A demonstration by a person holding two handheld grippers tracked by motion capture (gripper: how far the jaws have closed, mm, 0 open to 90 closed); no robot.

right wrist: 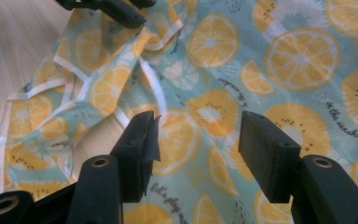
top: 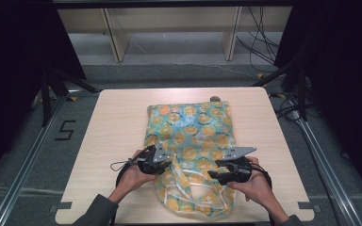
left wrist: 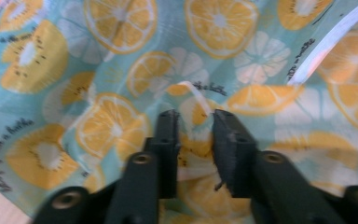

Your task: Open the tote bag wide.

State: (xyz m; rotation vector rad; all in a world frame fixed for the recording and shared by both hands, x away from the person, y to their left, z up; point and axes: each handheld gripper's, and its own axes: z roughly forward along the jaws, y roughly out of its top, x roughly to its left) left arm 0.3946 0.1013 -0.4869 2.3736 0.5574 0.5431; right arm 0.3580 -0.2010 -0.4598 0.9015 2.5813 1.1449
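A light-blue cloth (top: 188,125) printed with orange slices lies on the wooden table (top: 115,122). Its far part is flat and its near part is crumpled, with white edging showing. My left gripper (top: 170,165) sits at the crumpled part's left side. In the left gripper view, the left gripper (left wrist: 195,123) has its jaws close together, pinching a raised fold of the cloth (left wrist: 121,56) with a white strip. My right gripper (top: 215,173) is at the right side. In the right gripper view, the right gripper (right wrist: 198,135) stands open just above the cloth (right wrist: 279,60), nothing between its jaws. The left gripper's fingers (right wrist: 121,11) show there too.
A small dark round object (top: 214,99) sits at the cloth's far edge. Bare tabletop lies left and right of the cloth. Beyond the table are pale shelving (top: 169,28), floor cables (top: 259,42) and dark stand legs (top: 52,89).
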